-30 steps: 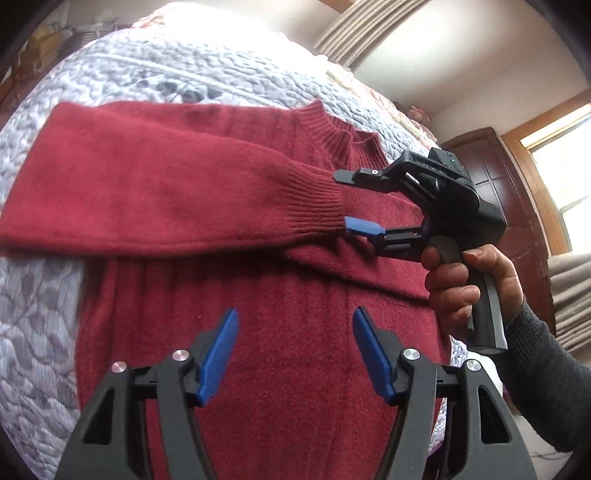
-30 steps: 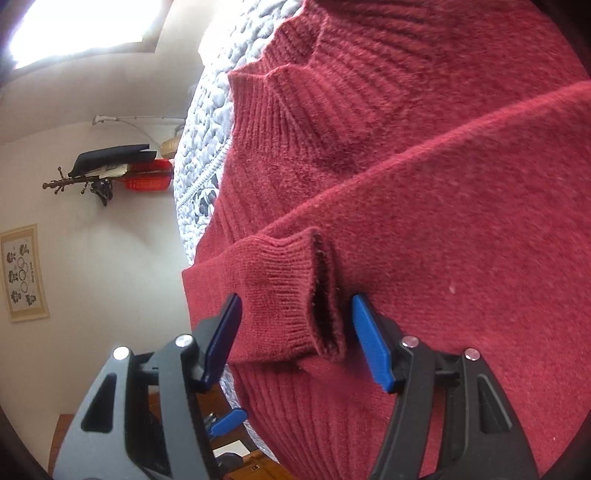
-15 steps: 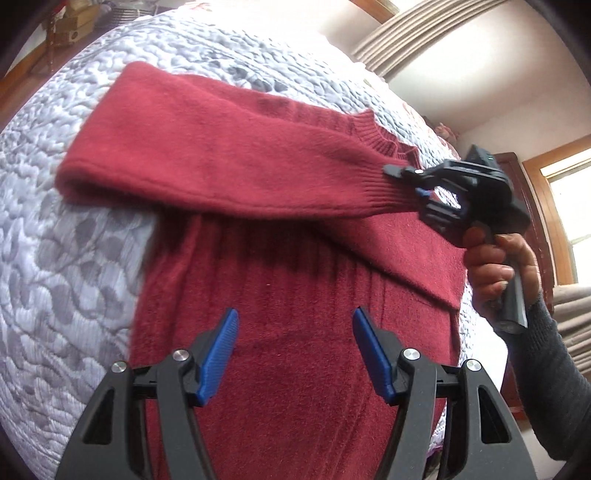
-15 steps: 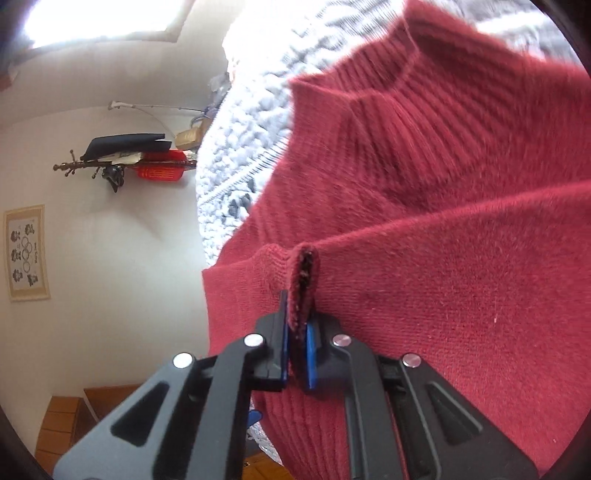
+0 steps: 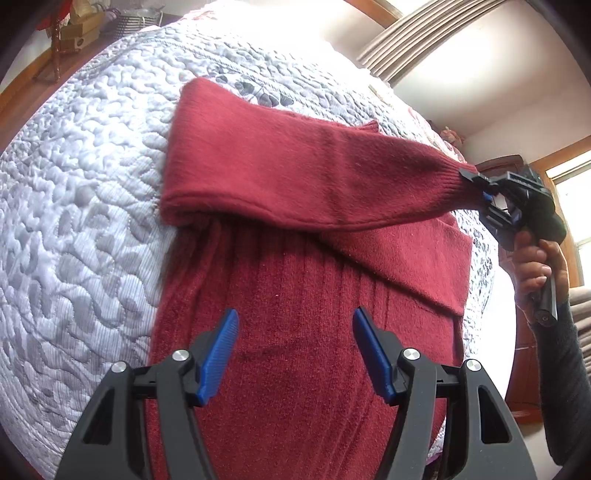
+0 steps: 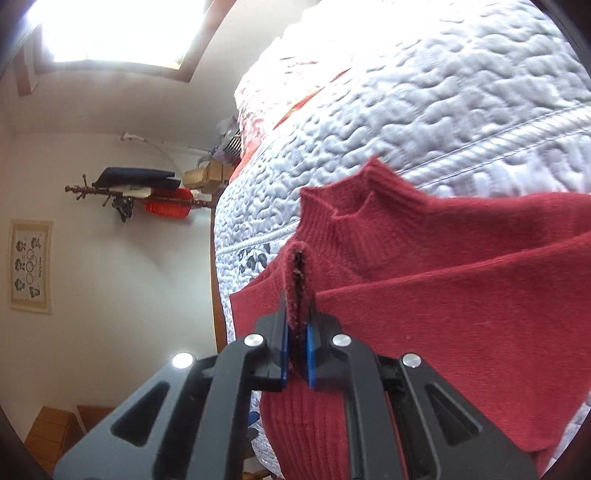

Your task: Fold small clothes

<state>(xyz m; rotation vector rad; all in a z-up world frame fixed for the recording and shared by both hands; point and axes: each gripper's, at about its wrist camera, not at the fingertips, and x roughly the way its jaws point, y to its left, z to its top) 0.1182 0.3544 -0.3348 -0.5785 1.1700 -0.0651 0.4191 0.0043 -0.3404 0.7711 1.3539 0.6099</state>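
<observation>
Red knit sweater [image 5: 295, 369] flat on quilted bedspread [image 5: 92, 221]. My left gripper [image 5: 293, 354] spread, empty, hovering over near body panel. Farther right, my right gripper [image 6: 297, 354] pinching sleeve cuff [image 6: 299, 280], sleeve lifted across chest. I'd keep pull taut, lay sleeve straight, release only once flat.

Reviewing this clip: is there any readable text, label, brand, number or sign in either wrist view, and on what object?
No readable text in either view.
Framed picture on the wall: small dark figures and rings, no legible words.
Cardboard box beyond the bed: too small and blurred to read.
Red sweater, quilt, left gripper and right gripper: no label, brand or number visible.
</observation>
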